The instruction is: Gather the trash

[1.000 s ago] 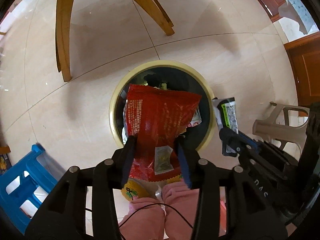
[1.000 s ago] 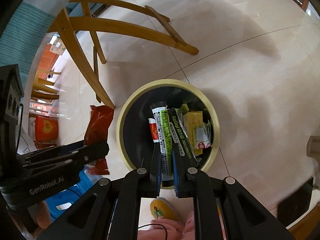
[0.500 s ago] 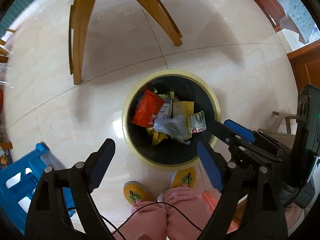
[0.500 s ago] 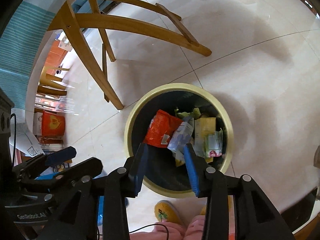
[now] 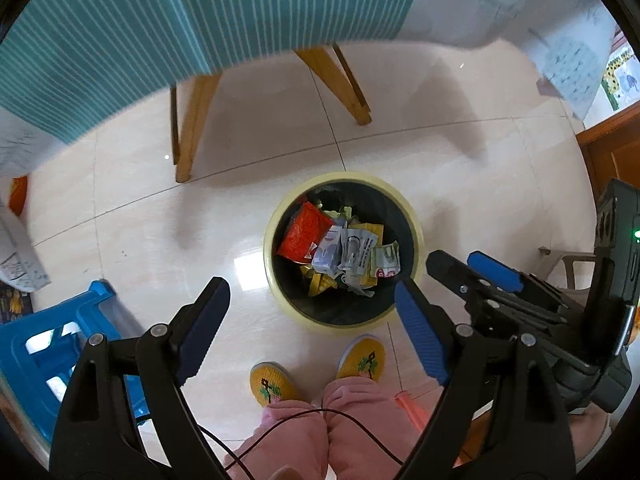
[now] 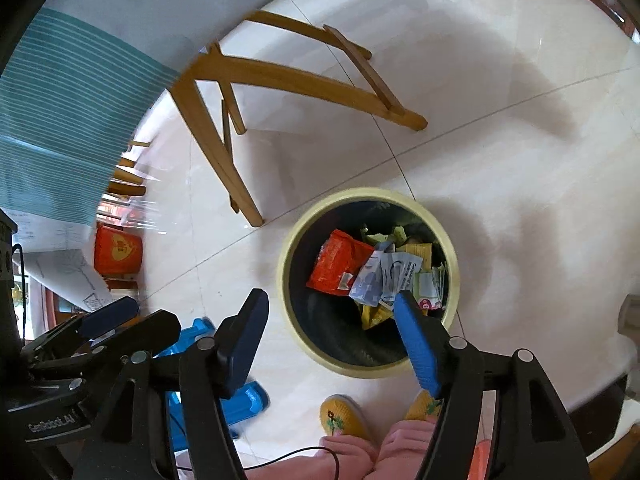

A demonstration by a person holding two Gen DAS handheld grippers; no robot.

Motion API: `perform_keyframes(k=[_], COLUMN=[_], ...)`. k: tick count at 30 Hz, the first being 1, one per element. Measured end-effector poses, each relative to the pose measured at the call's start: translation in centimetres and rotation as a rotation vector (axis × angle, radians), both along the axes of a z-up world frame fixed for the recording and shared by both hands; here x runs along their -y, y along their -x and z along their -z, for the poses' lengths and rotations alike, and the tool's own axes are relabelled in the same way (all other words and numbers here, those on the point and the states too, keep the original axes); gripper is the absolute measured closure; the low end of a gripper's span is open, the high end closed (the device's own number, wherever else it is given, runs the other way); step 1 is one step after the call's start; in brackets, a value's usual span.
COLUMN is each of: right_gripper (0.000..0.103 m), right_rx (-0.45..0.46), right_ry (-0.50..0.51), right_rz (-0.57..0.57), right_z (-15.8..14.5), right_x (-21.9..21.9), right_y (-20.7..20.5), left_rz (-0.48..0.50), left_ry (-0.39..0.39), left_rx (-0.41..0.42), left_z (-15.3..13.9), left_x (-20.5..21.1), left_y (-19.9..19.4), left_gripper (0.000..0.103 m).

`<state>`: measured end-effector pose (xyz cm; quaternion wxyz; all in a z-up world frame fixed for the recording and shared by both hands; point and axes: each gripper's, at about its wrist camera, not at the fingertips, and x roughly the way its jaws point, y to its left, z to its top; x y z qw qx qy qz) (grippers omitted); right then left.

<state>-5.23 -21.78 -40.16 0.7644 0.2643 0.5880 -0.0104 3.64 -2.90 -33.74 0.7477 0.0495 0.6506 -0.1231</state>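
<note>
A round bin with a pale yellow rim (image 5: 276,216) (image 6: 286,256) stands on the tiled floor below me. Inside lie a red snack bag (image 5: 304,232) (image 6: 338,260), a grey-white wrapper (image 5: 352,250) (image 6: 394,274) and several other wrappers. My left gripper (image 5: 312,292) is open and empty, high above the bin's near side. My right gripper (image 6: 330,304) is open and empty, also above the bin. The right gripper shows at the right of the left wrist view (image 5: 480,272). The left gripper shows at the lower left of the right wrist view (image 6: 120,320).
Wooden table legs (image 5: 192,128) (image 6: 224,152) under a teal striped cloth (image 5: 200,12) stand beyond the bin. A blue plastic stool (image 5: 48,344) (image 6: 216,396) is at the left. My feet in yellow slippers (image 5: 360,356) are next to the bin. A beige plastic stool (image 5: 568,264) is at the right.
Both grippers opened and let go: the red bag and the tube-like packet dropped into the bin. Both grippers then rose away from the bin, their jaws opening wider.
</note>
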Motion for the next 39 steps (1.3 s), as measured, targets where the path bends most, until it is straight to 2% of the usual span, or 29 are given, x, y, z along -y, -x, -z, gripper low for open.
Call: perform_keyframes(k=[12, 20, 31, 39], right_gripper=[0.037, 0.037, 0.037, 0.037], right_rx=[0.054, 0.132, 0.239, 0.305], right_ry=[0.045, 0.065, 0.128, 0.158], right_rz=[-0.086, -0.099, -0.166, -0.204], right_z=[-13.6, -21.7, -33.9, -40.8], right_x=[-1.2, -1.4, -3.5, -5.7], right_y=[-0.2, 0.1, 1.1, 2.2], left_rz=[-0.051, -0.076, -0.102, -0.155], left_ry=[0.015, 0.022, 0.062, 0.085], left_rx=[0.07, 0.113, 0.216, 0.298], left_z=[-12.8, -19.5, -28.3, -34.9], left_x=[-1.8, -3.1, -4.0, -6.1], left_y=[0.3, 0.6, 1.9, 2.7], left_gripper=[0.021, 0.021, 0.021, 0.021])
